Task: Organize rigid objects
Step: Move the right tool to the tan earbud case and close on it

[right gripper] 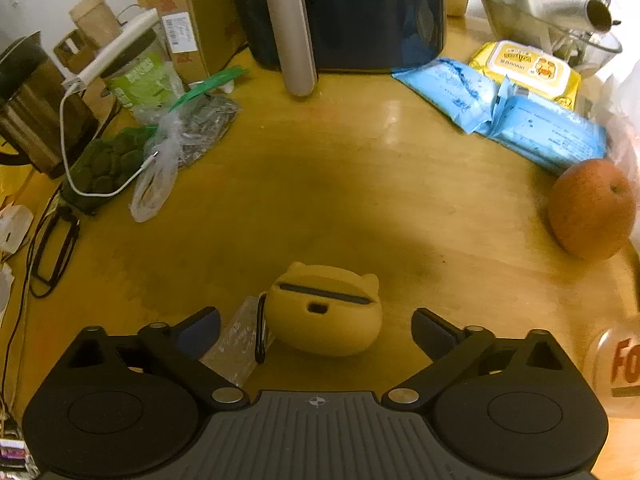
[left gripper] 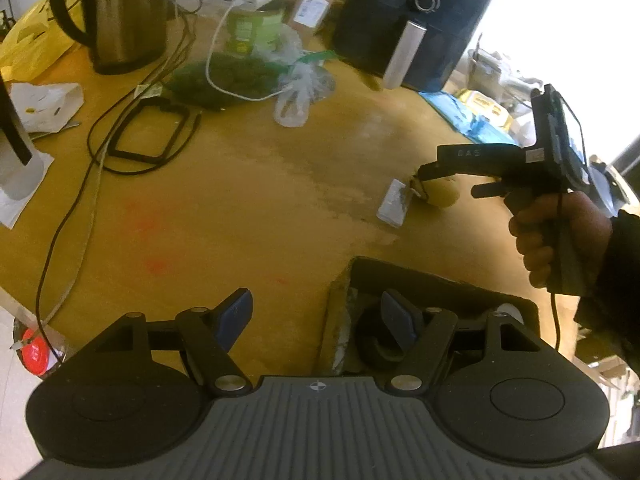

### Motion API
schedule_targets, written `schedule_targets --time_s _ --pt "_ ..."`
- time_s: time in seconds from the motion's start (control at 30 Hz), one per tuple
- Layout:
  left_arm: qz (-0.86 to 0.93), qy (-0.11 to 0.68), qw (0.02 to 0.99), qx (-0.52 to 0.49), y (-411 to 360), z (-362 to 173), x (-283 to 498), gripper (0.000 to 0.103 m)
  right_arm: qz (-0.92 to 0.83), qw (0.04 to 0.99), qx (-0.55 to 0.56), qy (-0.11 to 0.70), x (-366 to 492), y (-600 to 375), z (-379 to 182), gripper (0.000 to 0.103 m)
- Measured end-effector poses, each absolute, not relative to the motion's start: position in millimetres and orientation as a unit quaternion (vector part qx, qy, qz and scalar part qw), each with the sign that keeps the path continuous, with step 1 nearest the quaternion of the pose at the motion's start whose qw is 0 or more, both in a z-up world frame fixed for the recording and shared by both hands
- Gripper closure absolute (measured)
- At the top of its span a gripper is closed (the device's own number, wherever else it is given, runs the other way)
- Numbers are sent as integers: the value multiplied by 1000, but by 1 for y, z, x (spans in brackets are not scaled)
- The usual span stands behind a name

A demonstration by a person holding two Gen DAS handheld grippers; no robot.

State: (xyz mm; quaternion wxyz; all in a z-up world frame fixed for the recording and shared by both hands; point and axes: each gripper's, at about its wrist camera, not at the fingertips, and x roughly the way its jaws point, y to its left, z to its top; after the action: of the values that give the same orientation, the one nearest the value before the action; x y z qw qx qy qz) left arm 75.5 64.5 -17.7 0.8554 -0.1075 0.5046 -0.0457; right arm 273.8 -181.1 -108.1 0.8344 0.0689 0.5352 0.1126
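Note:
A yellow cat-eared earbud case (right gripper: 324, 312) lies on the wooden table, between the fingers of my right gripper (right gripper: 318, 332). The jaws stand wide and the pads do not touch the case. A small silvery packet (right gripper: 240, 344) lies against the case's left side. In the left wrist view the right gripper (left gripper: 446, 182), held by a hand, hovers over the same case (left gripper: 442, 198) and packet (left gripper: 394, 204). My left gripper (left gripper: 316, 308) is open with nothing between its fingers. Its right finger hangs over a dark open box (left gripper: 420, 276) with a black round item (left gripper: 372, 344) inside.
A black air fryer (right gripper: 340, 12) stands at the back, with a kettle (left gripper: 124, 16), plastic bags (right gripper: 160, 168) and cables (left gripper: 148, 132) on the left. Blue packs (right gripper: 500, 108), an apple (right gripper: 592, 208) and a clear jar (right gripper: 616, 368) lie to the right.

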Motion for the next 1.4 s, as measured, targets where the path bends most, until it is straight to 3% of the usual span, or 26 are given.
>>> schedule_targets --time_s 0.23,0.47,1.4 --pt "-29 503 856 -116 73 -18 75 32 84 827 82 550 287 -174 -124 11" --pt "-24 502 856 -117 76 -19 75 32 49 823 81 560 290 -166 -134 23" --pt "-85 491 864 -70 43 -14 100 32 102 861 64 494 244 -221 -74 25"
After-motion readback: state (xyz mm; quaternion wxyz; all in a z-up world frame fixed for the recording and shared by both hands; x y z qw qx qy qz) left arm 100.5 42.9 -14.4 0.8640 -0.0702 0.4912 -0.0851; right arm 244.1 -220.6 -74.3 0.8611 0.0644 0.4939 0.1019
